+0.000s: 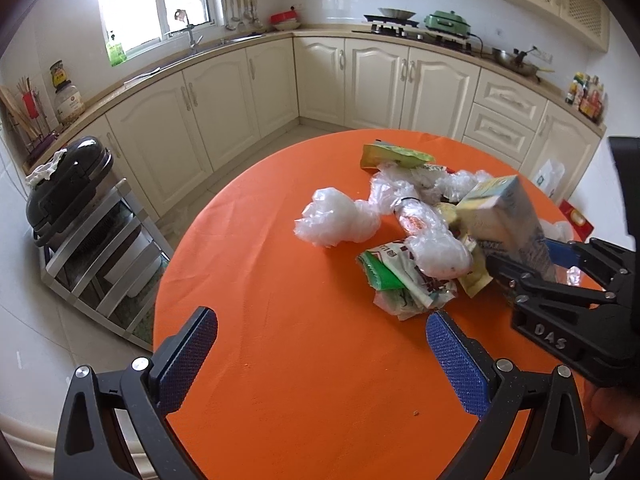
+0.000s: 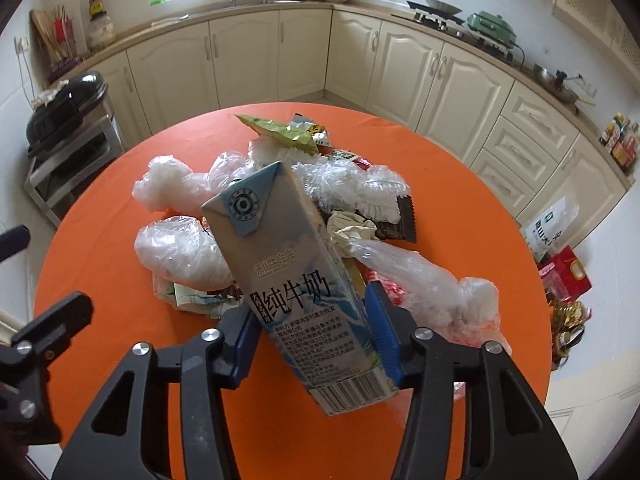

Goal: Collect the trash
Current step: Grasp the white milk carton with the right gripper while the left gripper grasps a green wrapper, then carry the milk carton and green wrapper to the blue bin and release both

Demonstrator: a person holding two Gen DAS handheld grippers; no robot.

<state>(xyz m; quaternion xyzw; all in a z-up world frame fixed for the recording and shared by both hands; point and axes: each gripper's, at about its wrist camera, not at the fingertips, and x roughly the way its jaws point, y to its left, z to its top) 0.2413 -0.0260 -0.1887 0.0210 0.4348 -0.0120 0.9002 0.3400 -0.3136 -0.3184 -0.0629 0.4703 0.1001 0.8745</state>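
Observation:
A pile of trash lies on a round orange table: crumpled clear plastic bags, a green snack wrapper and other wrappers. My right gripper is shut on a grey-blue milk carton and holds it tilted above the pile; the carton also shows in the left wrist view at the right. My left gripper is open and empty above bare table, in front of the pile.
Cream kitchen cabinets curve around behind the table. A black grill sits on a metal rack at the left. Bags and a red box lie on the floor at the right.

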